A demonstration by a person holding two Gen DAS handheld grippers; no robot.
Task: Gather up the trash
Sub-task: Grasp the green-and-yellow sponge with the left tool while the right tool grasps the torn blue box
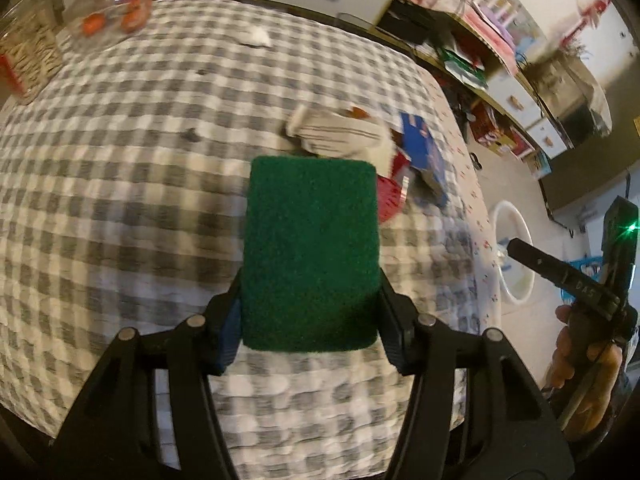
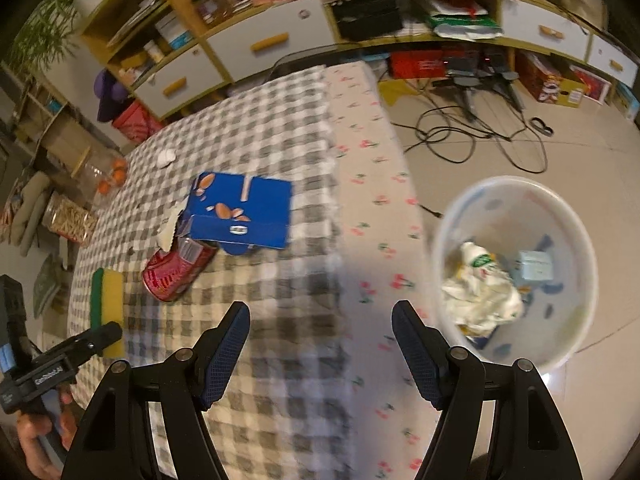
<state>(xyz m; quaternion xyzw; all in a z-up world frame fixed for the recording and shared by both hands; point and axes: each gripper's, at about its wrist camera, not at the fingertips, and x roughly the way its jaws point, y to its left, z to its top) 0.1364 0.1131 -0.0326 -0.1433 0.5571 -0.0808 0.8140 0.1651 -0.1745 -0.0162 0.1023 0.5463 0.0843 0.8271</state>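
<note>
On the checked worktop [image 2: 280, 128], your left tool [image 1: 310, 280] clenches a sponge [image 1: 312, 252]; your right tool [image 2: 320, 320] hangs released. The red can [image 2: 176, 272], probably light and dentable, lies under the blue box [image 2: 244, 208]; grip its middle.

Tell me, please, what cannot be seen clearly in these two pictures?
- Left wrist view: the sponge in the left tongs hides part of the glove and can.
- Right wrist view: the box covers the can's top end.
- Right wrist view: items in the bin under the crumpled wrapper are blurred.
- Both views: small specks on the cloth are too small to identify.
</note>
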